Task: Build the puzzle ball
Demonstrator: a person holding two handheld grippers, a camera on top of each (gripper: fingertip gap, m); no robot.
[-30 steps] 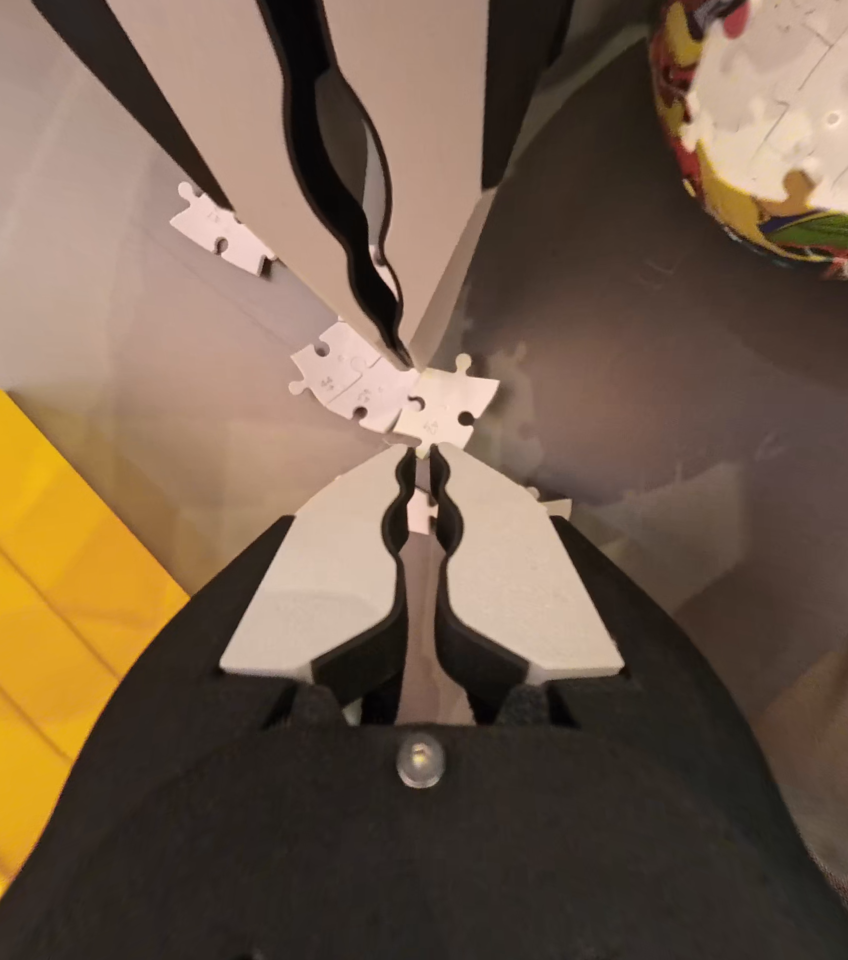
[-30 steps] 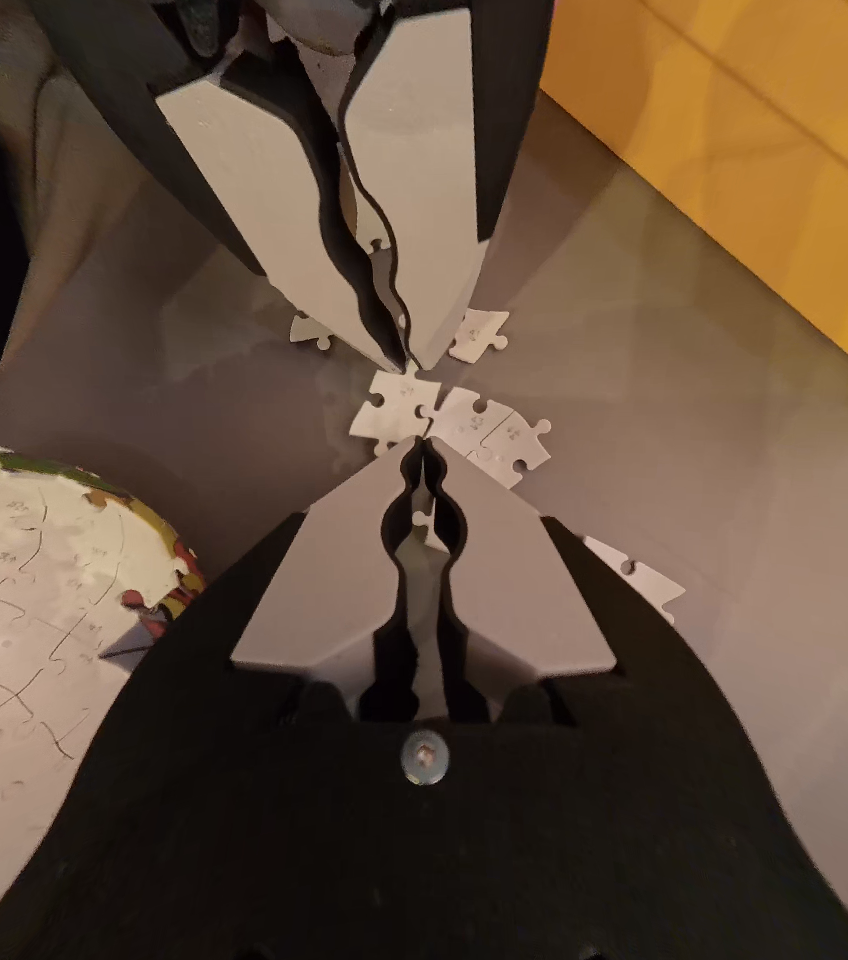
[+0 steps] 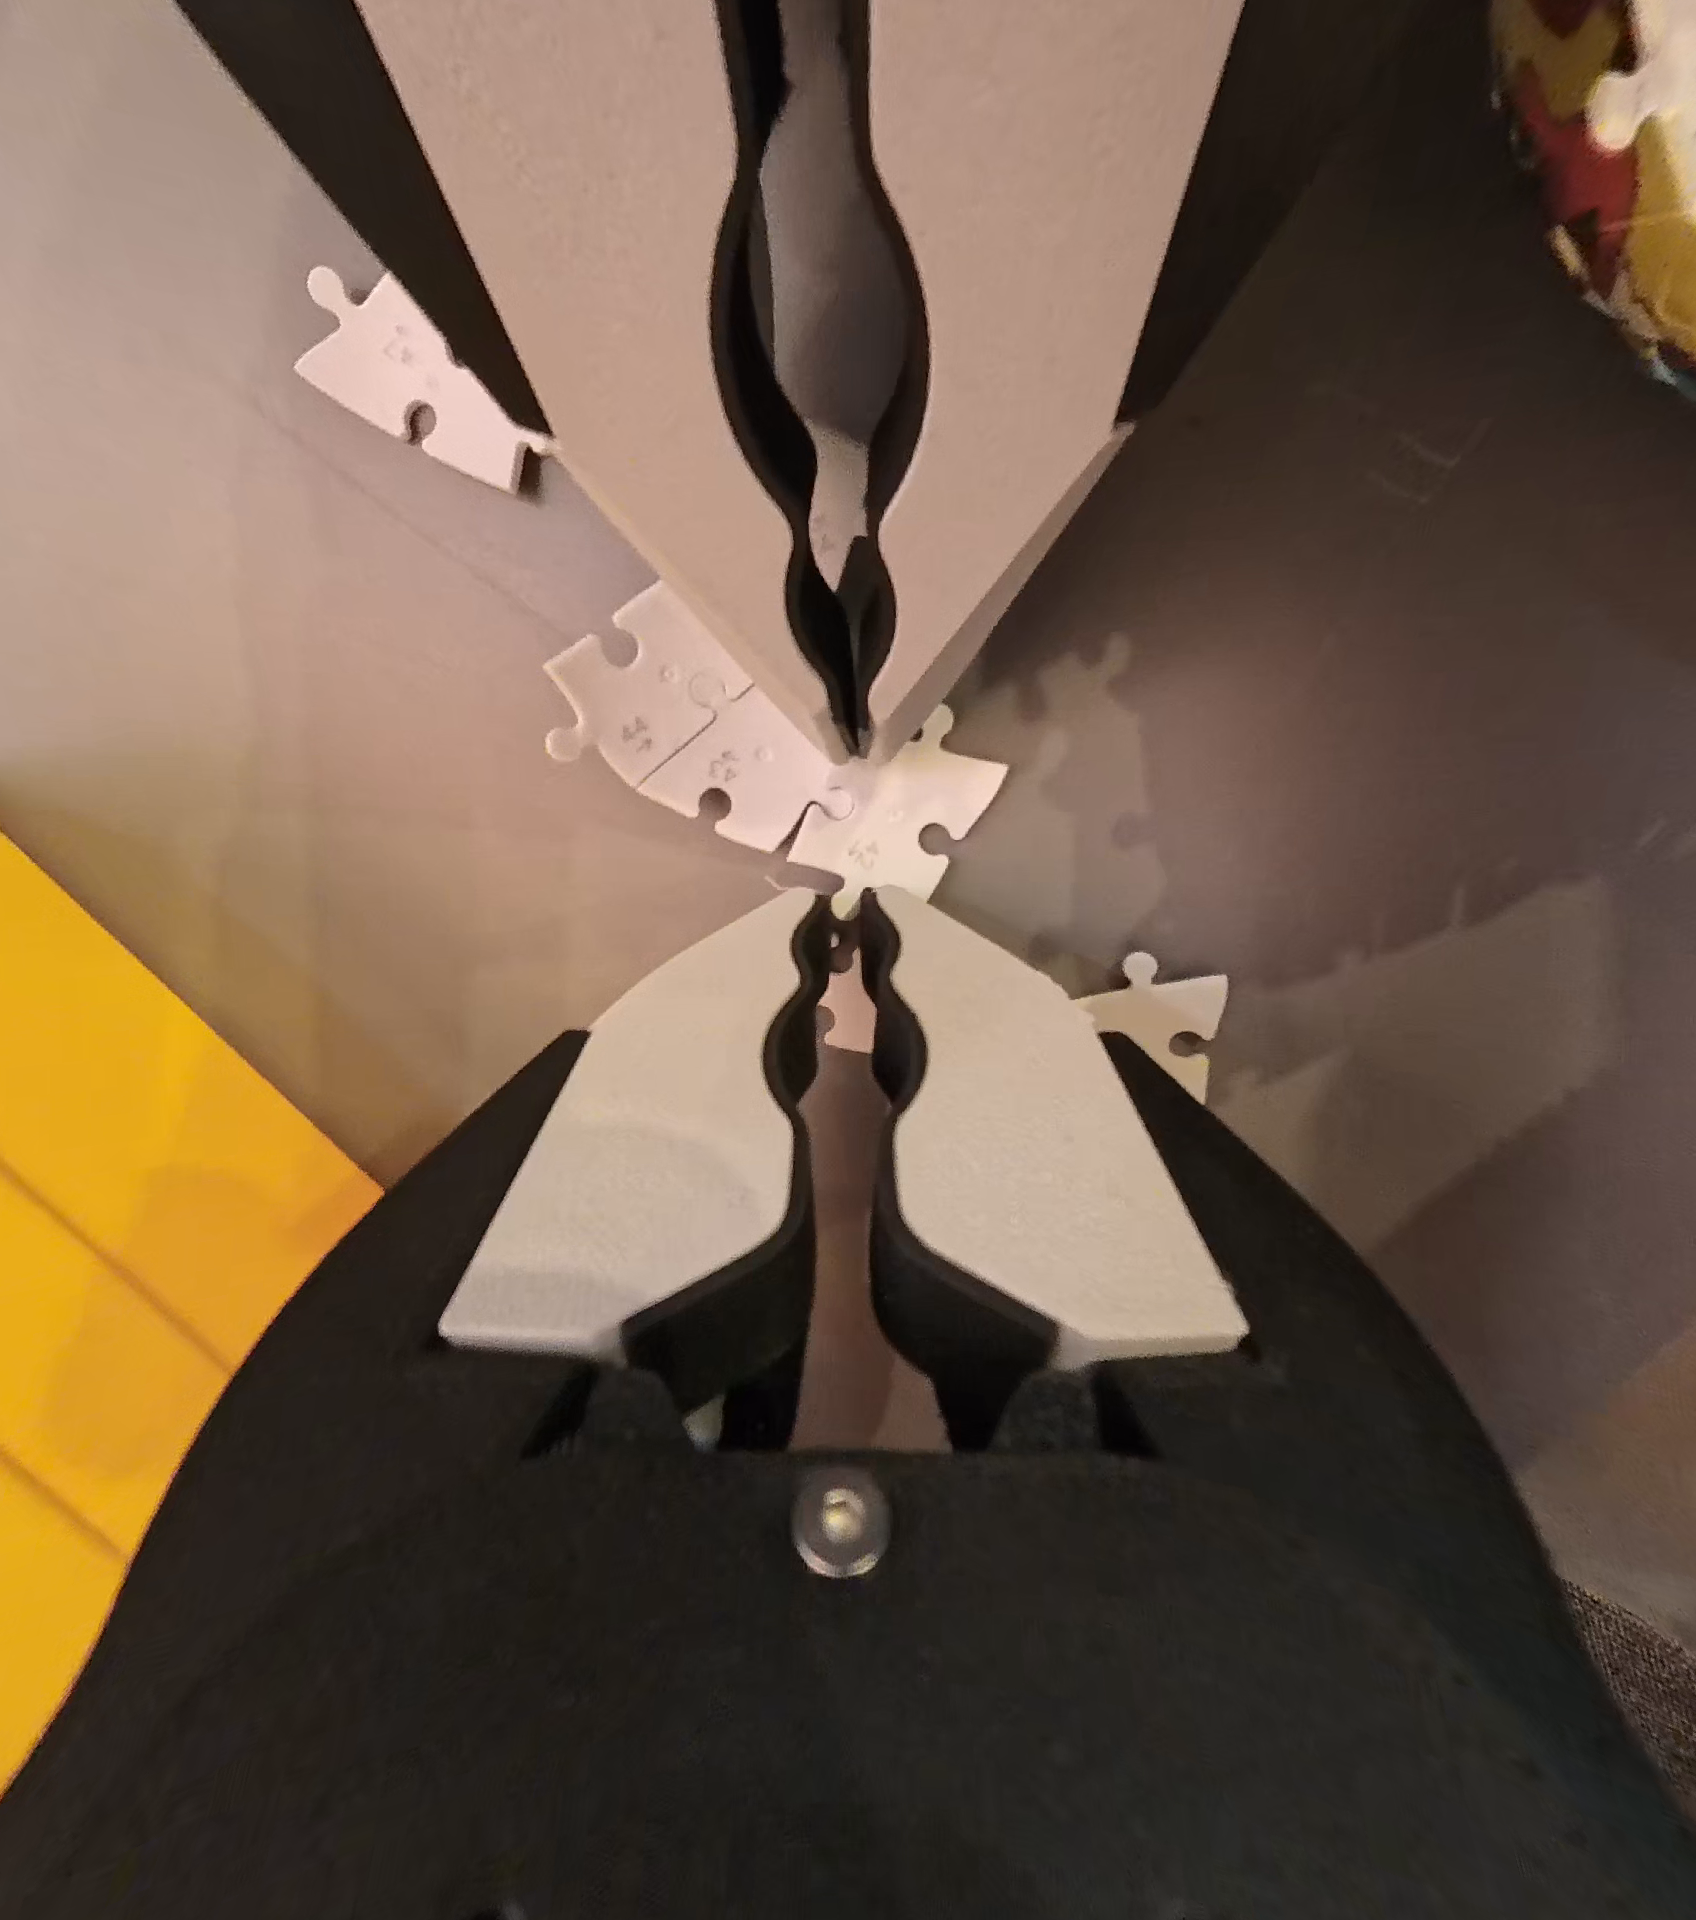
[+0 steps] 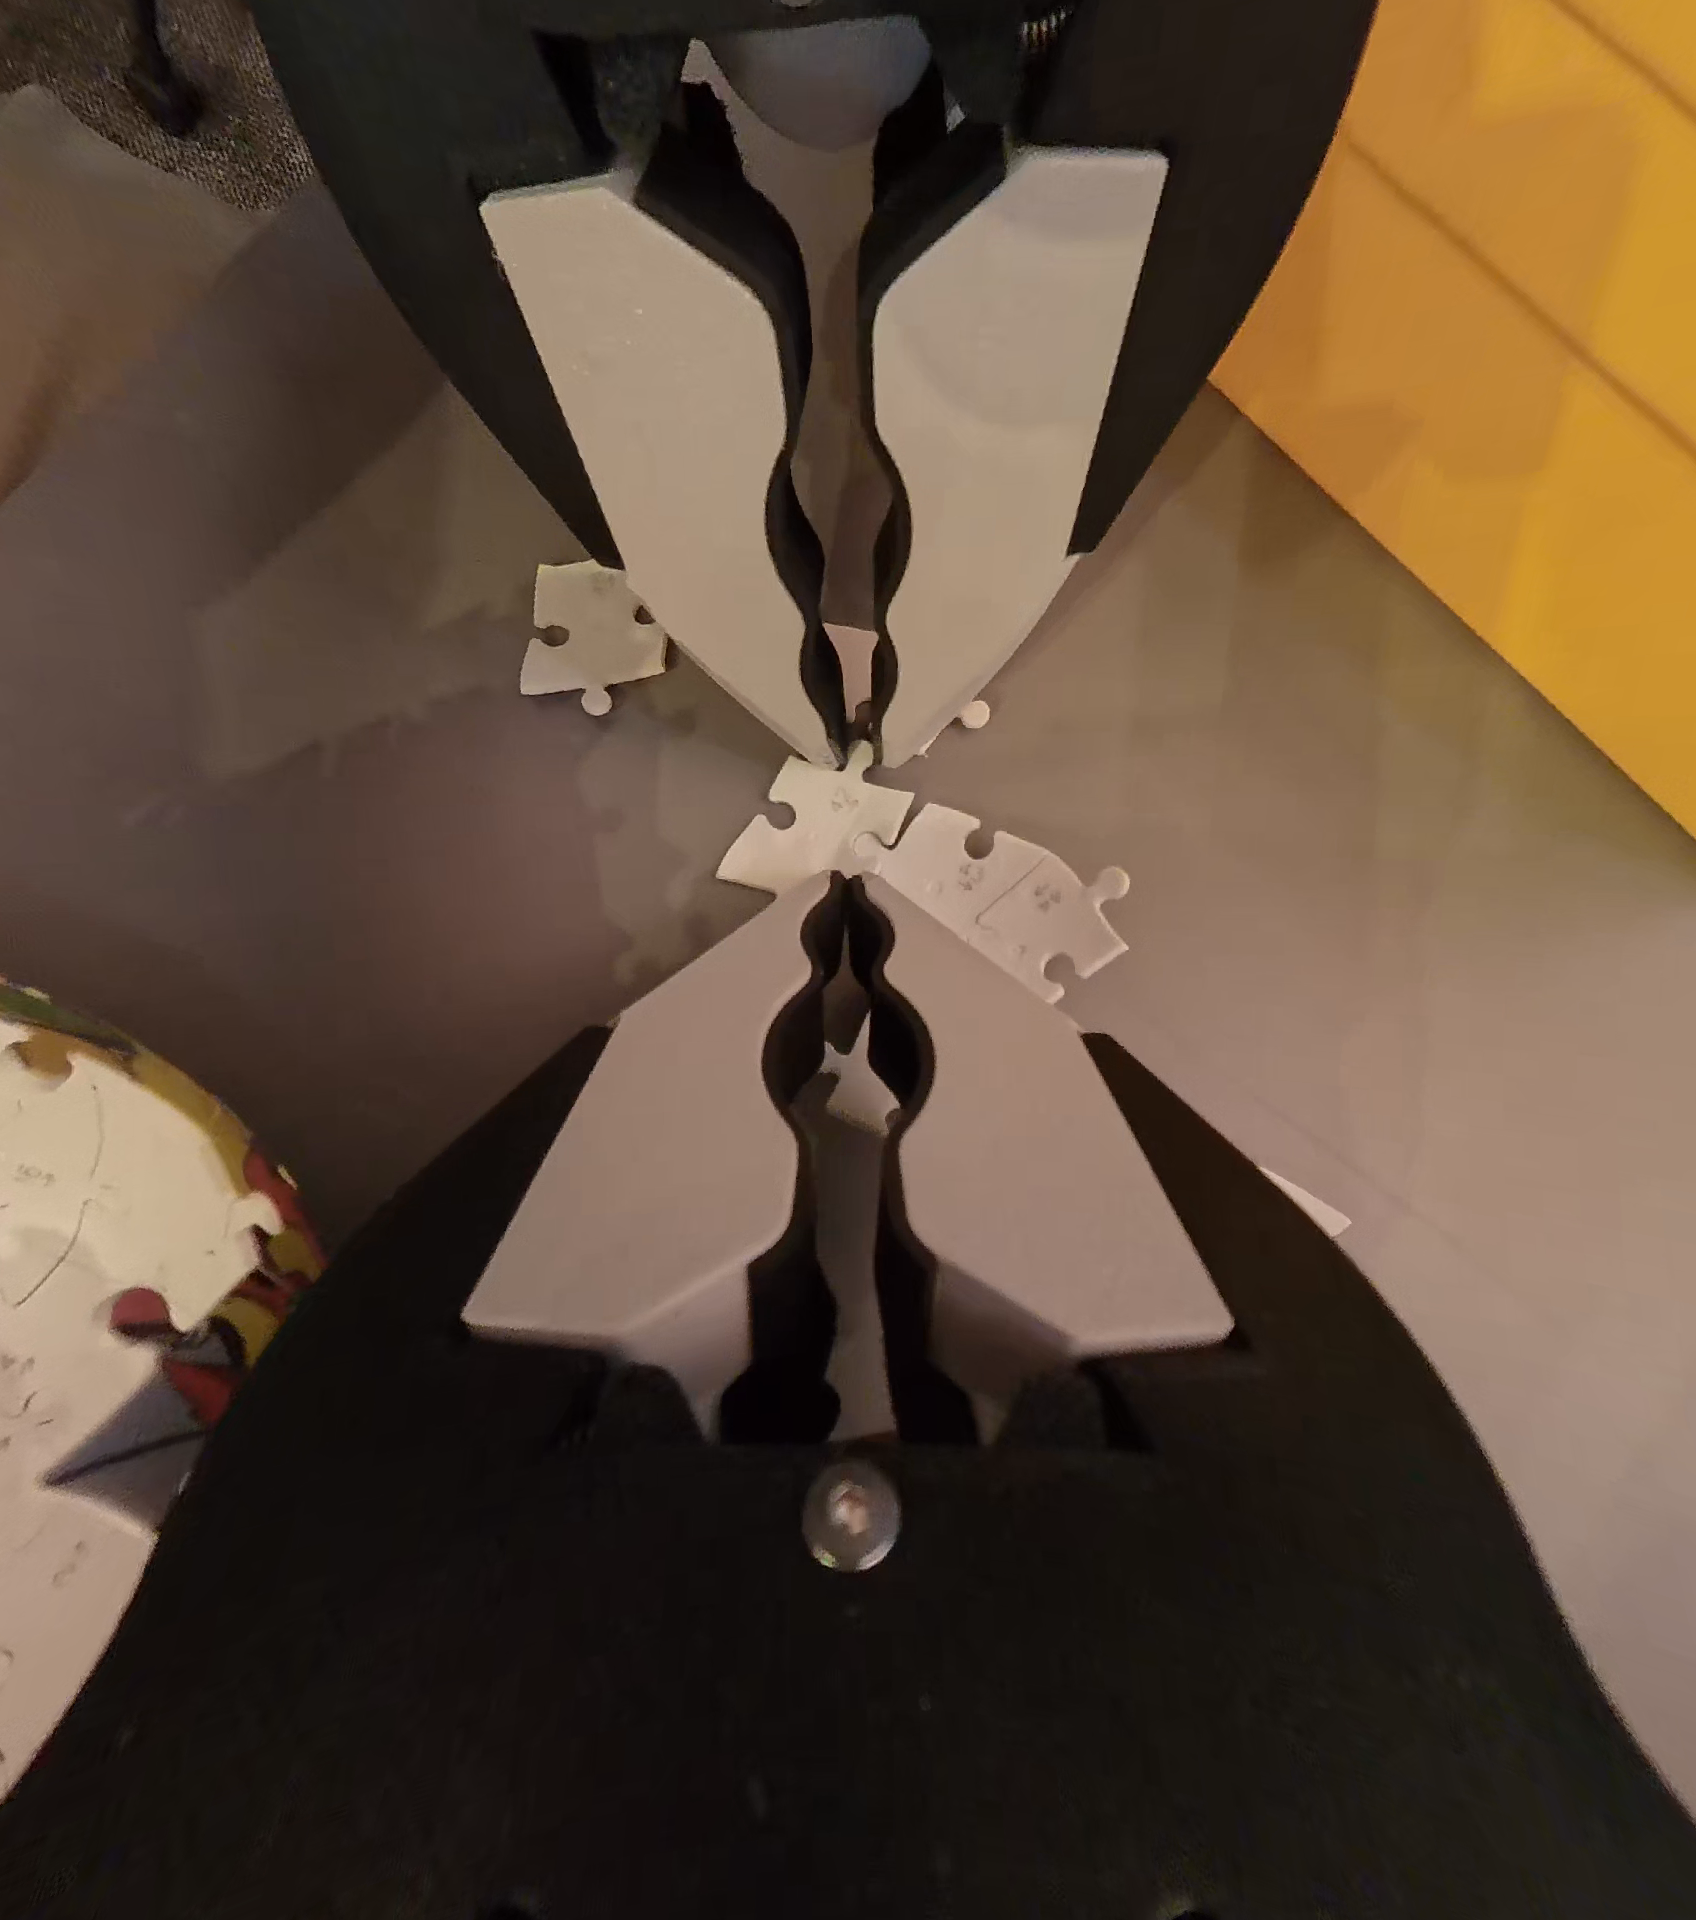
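Pinching the single piece (image 3: 891, 826) w/ left gripper (image 3: 849, 909), right gripper (image 4: 842, 881) clamped on the pair (image 4: 1015, 899) (both tip-only grips), so pressing misaligned prob pops one loose.

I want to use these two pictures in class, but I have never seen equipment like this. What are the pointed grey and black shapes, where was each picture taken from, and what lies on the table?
The shapes are two hand-held grippers, each with two grey fingers, worked by a person. Each carries a camera that looks along its own fingers, so each picture shows its own gripper at the bottom and the other one at the top.

In the left wrist view, the left gripper pinches the knob of a single white puzzle piece. The right gripper comes down opposite, closed on a strip of two joined pieces that meets that piece.

On the grey table lie further loose pieces, such as one beside the left gripper. The half-built puzzle ball sits to one side and a yellow box to the other.
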